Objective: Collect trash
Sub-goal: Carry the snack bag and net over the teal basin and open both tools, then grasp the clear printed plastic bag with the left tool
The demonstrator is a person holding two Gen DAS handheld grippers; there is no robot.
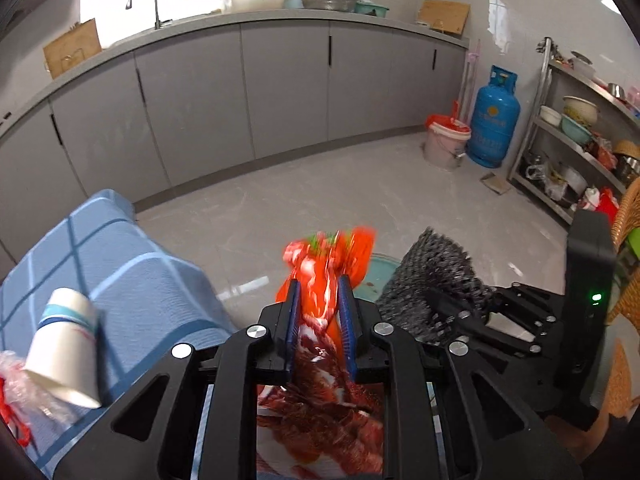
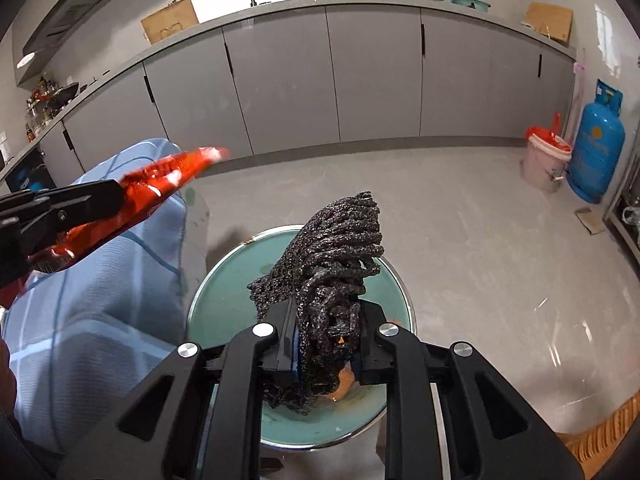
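Note:
My left gripper [image 1: 320, 292] is shut on a crumpled red snack wrapper [image 1: 328, 256], which sticks out forward past the blue pads. It also shows from the side in the right wrist view as the wrapper [image 2: 172, 172]. My right gripper [image 2: 328, 320] is shut on a black knitted mesh wad [image 2: 336, 240] that stands up above the jaws. Below both hangs open a round teal bin [image 2: 224, 300] with a metal rim, directly under the right gripper. A white paper cup [image 1: 64, 348] lies tipped on the blue checked cloth [image 1: 120, 264], beside clear plastic with red string [image 1: 16, 400].
The cloth-covered table [image 2: 100, 280] is left of the bin. Grey cabinets [image 1: 280, 88] line the far wall. A pink bucket [image 1: 444, 144], a blue gas cylinder [image 1: 494, 120] and a metal shelf rack [image 1: 580, 140] stand at the right. A wicker chair [image 1: 628, 216] is at the right edge.

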